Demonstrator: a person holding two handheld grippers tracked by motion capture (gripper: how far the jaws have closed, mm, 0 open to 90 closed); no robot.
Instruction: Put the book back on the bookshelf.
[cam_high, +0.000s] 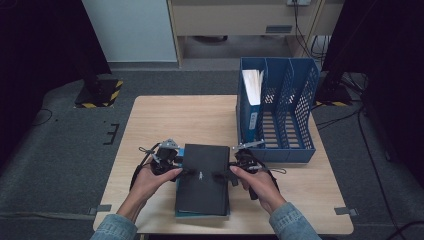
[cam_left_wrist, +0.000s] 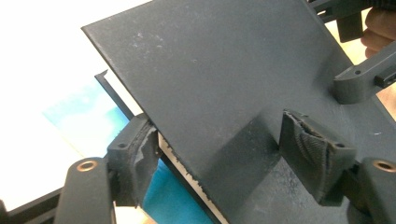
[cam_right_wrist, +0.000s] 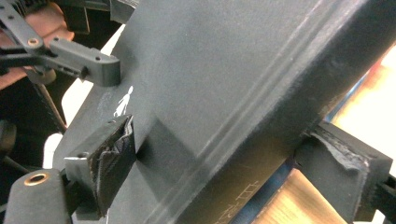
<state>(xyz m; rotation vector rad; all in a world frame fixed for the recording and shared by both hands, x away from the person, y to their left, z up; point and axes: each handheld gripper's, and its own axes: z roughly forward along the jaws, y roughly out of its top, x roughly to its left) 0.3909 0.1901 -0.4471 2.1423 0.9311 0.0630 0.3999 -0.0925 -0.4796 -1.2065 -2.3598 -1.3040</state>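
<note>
A black hardback book (cam_high: 202, 177) lies on top of a blue-covered one (cam_high: 200, 214) near the table's front edge. My left gripper (cam_high: 187, 172) grips the black book's left edge. In the left gripper view (cam_left_wrist: 224, 161) one pad sits on the cover (cam_left_wrist: 224, 70) and the other under the edge, with the blue cover (cam_left_wrist: 163, 196) below. My right gripper (cam_high: 220, 176) grips the opposite, spine side. In the right gripper view (cam_right_wrist: 224, 158) its pads press on the cover (cam_right_wrist: 224, 84) from above and below. The book tilts in both gripper views.
A blue perforated file rack (cam_high: 295, 110) stands at the table's back right, with a blue folder and white papers (cam_high: 252, 85) in its left slot. The wooden table (cam_high: 175, 120) has bare surface behind the books. The floor around it is dark.
</note>
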